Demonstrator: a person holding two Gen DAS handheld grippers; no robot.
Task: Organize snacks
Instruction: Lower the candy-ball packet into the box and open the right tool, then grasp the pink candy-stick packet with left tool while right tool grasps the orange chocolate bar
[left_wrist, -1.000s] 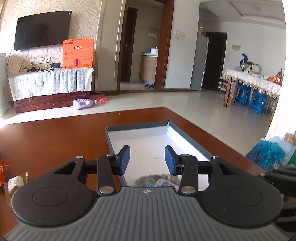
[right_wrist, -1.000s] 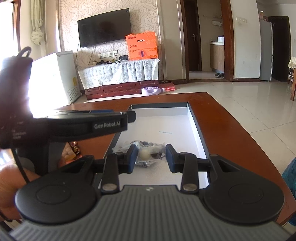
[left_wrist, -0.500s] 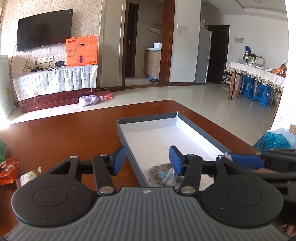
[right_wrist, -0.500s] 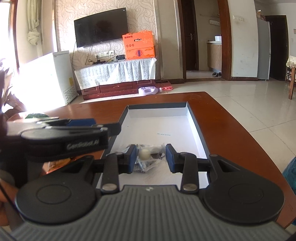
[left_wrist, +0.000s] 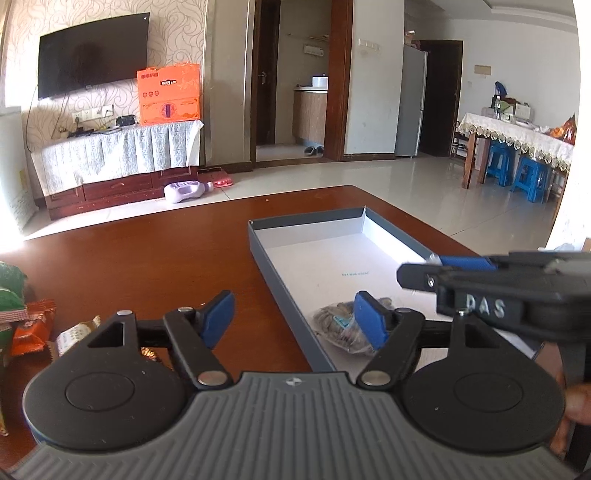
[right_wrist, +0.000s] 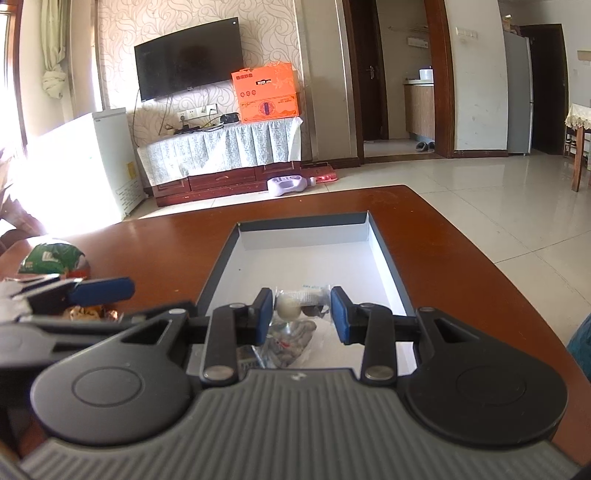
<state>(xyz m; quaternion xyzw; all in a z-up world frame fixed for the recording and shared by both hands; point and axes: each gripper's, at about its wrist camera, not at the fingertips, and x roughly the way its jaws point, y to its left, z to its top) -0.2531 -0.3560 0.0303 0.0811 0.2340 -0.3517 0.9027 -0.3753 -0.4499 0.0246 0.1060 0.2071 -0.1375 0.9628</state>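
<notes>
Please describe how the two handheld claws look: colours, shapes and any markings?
Both the left claw and the right claw have black linkage arms, two round black discs, a ribbed grey body and blue pads. Seen side-on, the right claw carries pale embossed lettering.

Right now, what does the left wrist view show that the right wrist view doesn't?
Only the left wrist view: the blue stools across the room. Only the right wrist view: the white freezer, the curtain, and a clear packet gripped in the right tool. Both: the grey tray, the snack bag lying in it, the green bag, the TV and the orange box.
</notes>
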